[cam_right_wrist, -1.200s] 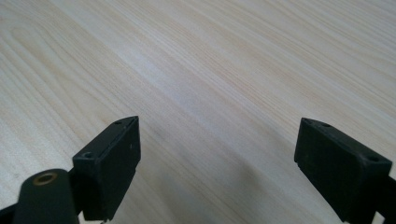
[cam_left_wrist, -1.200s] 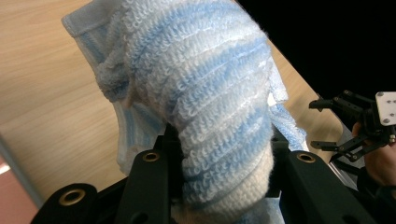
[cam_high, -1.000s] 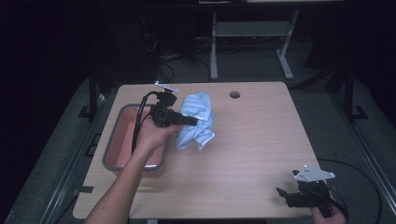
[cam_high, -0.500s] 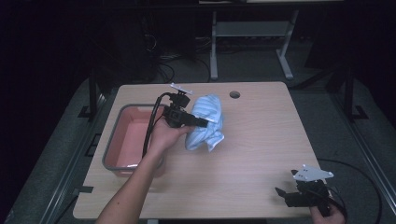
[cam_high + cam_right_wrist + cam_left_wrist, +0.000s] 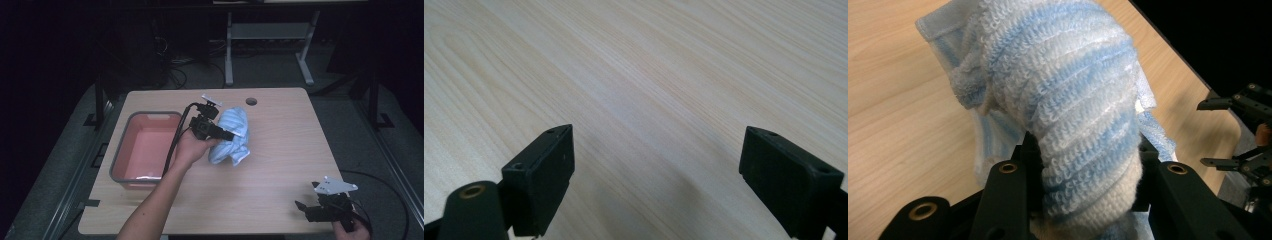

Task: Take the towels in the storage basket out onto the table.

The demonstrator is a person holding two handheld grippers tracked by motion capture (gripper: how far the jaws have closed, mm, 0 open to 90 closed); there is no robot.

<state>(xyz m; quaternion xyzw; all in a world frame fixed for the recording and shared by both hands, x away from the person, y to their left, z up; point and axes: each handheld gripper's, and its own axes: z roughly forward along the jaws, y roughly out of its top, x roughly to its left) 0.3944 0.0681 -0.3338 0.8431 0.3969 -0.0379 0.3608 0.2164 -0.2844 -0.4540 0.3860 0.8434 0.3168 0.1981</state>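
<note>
A blue-and-white striped towel (image 5: pixel 233 134) hangs bunched near the middle of the wooden table (image 5: pixel 280 145). My left gripper (image 5: pixel 226 134) is shut on the towel; in the left gripper view the terry cloth (image 5: pixel 1073 100) bulges up between the two black jaws. My right gripper (image 5: pixel 306 210) rests low at the table's front right corner, held by a hand, its jaws wide apart. In the right gripper view my right gripper (image 5: pixel 674 170) has bare wood between its jaws.
A pink tub (image 5: pixel 122 150) with a grey rim sits at the table's left side, beside my left forearm. A round cable hole (image 5: pixel 251 101) is at the back edge. Dark floor, cables and a desk frame lie beyond the table.
My left gripper has carried the towel to the right and slightly toward the front, away from the tub. The right gripper has stayed in place.
</note>
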